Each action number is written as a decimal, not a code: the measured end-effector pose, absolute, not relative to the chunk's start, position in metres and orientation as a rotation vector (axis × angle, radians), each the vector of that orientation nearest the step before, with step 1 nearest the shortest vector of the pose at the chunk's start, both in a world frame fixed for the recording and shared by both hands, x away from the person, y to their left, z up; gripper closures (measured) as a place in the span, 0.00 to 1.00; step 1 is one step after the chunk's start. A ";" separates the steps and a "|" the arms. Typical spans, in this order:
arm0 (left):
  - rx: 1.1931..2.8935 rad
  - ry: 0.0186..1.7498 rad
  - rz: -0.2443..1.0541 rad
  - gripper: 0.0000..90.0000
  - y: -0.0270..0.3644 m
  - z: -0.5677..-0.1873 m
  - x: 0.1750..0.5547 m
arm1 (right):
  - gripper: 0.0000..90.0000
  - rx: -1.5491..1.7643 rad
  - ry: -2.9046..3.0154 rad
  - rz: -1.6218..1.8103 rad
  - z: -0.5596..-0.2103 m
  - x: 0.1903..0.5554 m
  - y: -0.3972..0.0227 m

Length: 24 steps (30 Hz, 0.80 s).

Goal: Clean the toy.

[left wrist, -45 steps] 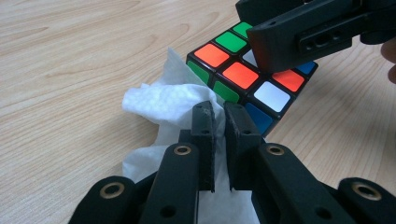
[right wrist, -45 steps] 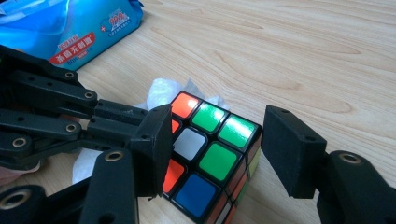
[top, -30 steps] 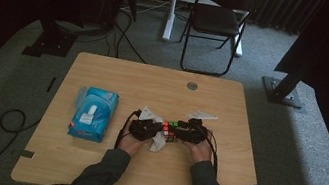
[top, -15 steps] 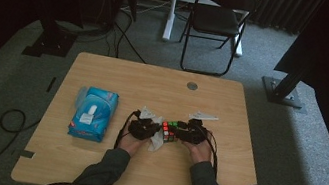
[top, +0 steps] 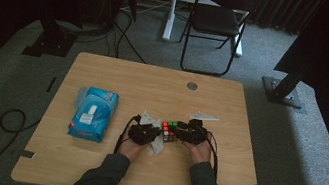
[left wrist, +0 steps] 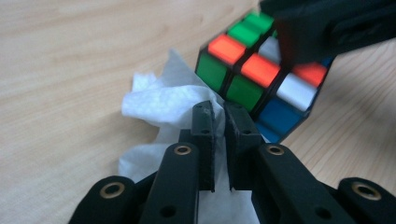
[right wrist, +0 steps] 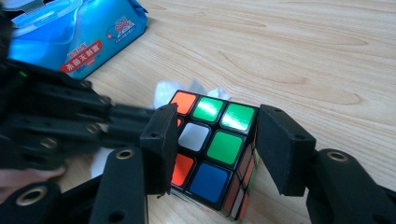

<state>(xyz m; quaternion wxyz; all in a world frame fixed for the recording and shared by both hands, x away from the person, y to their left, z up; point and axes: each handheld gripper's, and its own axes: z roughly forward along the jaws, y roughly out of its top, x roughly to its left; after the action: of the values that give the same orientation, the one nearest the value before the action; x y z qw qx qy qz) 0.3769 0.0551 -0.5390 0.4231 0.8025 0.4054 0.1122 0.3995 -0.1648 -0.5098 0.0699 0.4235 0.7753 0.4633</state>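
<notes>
Between the right gripper's (right wrist: 212, 149) pads sits the cube (right wrist: 211, 147), clamped on two sides, the jaws having just closed a little further on it. Beside it, the left gripper (left wrist: 218, 116) pinches a white wipe (left wrist: 161, 100) nearly shut, pressed against the cube's edge (green and orange squares face it). Farther left on the table (top: 153, 85) lies a blue wipe pack (top: 93, 113), well apart.

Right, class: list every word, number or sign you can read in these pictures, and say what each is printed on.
"99.9": in the round badge on the blue wipes pack.
White characters on the pack's red strip: too blurred to read.
Rubik's cube: plain colour stickers, no text.
</notes>
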 end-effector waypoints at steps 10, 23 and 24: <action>2.016 1.034 0.294 0.92 0.055 -0.538 0.385 | 0.55 1.281 2.328 1.395 -0.510 0.399 -0.165; 1.950 0.974 0.280 0.93 0.054 -0.523 0.358 | 0.56 1.287 2.330 1.405 -0.510 0.399 -0.166; 1.957 0.976 0.268 0.92 0.055 -0.526 0.357 | 0.56 1.286 2.330 1.405 -0.510 0.399 -0.166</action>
<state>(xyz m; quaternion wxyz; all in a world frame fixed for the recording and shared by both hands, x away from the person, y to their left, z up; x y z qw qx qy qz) 0.3575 0.0545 -0.5255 0.4519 0.7924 0.3952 0.1084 0.3994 -0.1659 -0.5104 0.0661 0.4266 0.7725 0.4658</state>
